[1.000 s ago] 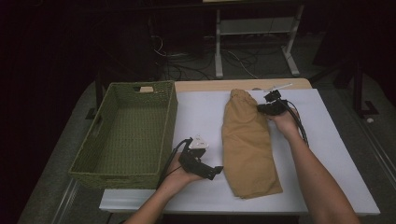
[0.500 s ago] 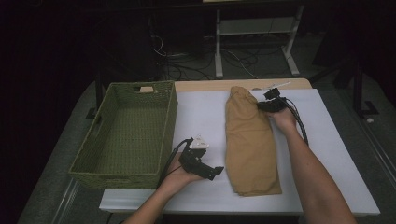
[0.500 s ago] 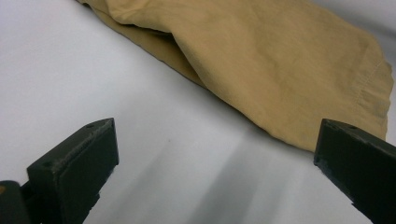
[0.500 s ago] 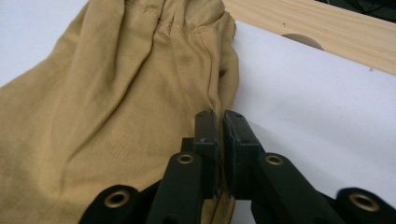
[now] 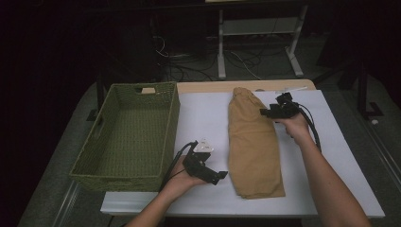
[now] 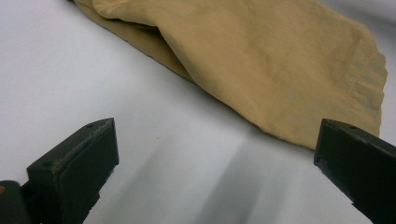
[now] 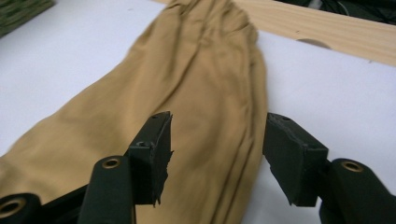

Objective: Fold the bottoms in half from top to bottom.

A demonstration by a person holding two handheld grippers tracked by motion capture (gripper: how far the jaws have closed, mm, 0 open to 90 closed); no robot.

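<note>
A long, folded mustard-yellow cloth garment (image 5: 253, 142) lies flat on the white-topped desk (image 5: 208, 113), running from the far edge towards the near edge, right of the middle. The right gripper (image 5: 265, 112), held in the person's right hand (image 5: 294, 124), sits at the garment's right side near its far end and points across it; in the right gripper view its black jaws have just been opening and stand apart above the garment (image 7: 196, 107), the cloth lying loose beneath the gap and not pinched. The left gripper (image 5: 221, 176), held in the left hand (image 5: 182, 178), rests near the front edge of the desk, just left of the garment's near end and aimed at it. In the left gripper view its jaws stand wide apart over bare desk surface (image 6: 140, 140), with the hemmed near end of the garment (image 6: 280, 74) just beyond them and untouched. A rectangular woven green basket (image 5: 127, 137) with cut-out handles stands on the left part of the desk, well apart from the garment. A strip of pale wood (image 5: 213, 86) shows along the desk's far edge.
</note>
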